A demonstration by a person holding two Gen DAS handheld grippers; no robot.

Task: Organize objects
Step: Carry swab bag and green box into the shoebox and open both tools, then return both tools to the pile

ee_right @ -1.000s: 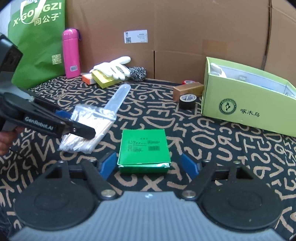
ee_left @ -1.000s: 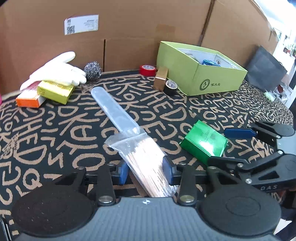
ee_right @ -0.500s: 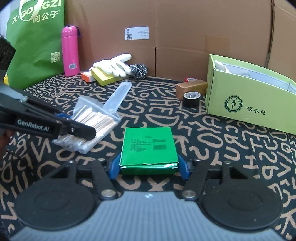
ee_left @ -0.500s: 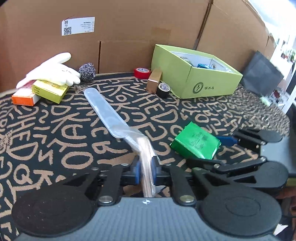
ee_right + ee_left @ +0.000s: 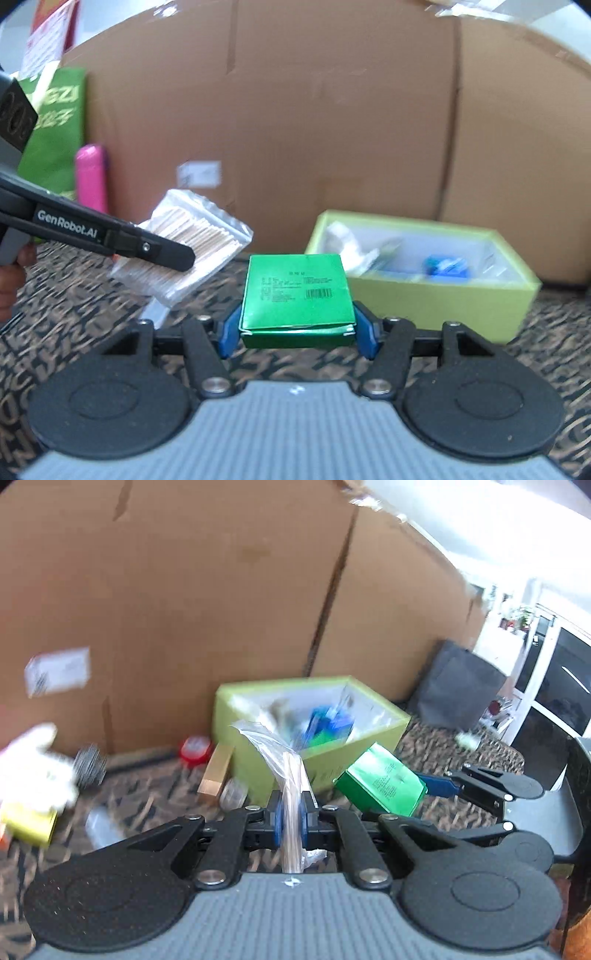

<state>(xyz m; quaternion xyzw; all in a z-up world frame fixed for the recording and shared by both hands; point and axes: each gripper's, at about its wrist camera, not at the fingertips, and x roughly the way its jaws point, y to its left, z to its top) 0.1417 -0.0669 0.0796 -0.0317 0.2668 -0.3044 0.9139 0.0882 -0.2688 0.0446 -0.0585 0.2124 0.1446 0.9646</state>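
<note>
Left gripper (image 5: 291, 814) clamped tight on the clear bag of wooden sticks (image 5: 188, 242); the bag is off the table, sticking out ahead of the pads. Right gripper (image 5: 297, 326) gripping the green box (image 5: 295, 291) by its two sides, box flat and also off the patterned tablecloth (image 5: 554, 325). Open lime-green box (image 5: 480, 295) sits ahead and right of the right gripper, stuff already inside.

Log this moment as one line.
left gripper: shut on bag of sticks | right gripper: shut on green box | both lifted | target: lime box
</note>
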